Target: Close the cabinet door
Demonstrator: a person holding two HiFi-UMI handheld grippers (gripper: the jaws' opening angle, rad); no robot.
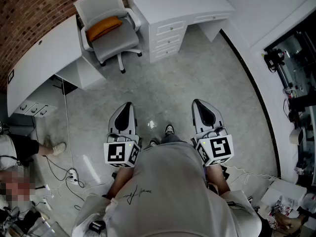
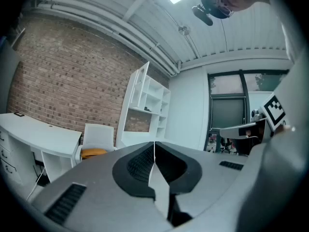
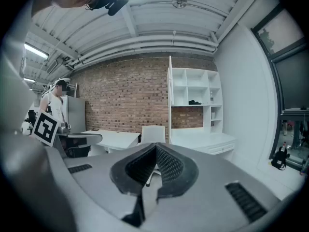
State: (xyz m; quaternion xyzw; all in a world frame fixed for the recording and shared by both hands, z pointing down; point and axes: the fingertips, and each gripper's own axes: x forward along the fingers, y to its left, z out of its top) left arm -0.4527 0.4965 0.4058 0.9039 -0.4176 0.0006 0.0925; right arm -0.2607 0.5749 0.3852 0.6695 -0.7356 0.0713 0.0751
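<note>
The left tongs (image 1: 127, 105) sit at lower centre of the head view, left of the person's grey shirt (image 1: 168, 181), tips toward the top of the frame. In the left gripper view their jaws are clenched tip to tip with nothing between them. The right tongs (image 1: 197, 102), on the other side of the shirt, point the same way. The right gripper view shows their jaws pressed together and empty too. Both hang over bare grey floor (image 1: 197, 68), well apart from the furniture.

At upper left of the head view a curved white desk (image 1: 44, 58) runs along a brick wall (image 1: 29, 9). Just right of it stands a white office chair (image 1: 116, 43) with an orange cushion (image 1: 103, 27), then a white drawer desk (image 1: 173, 19) at top centre.

In the right gripper view a white shelf cabinet (image 3: 195, 100) rises above that drawer desk, right of centre. The cabinet door (image 3: 170, 95) seems to show edge-on as a thin white panel at the cabinet's left side, standing out from the shelves.
</note>
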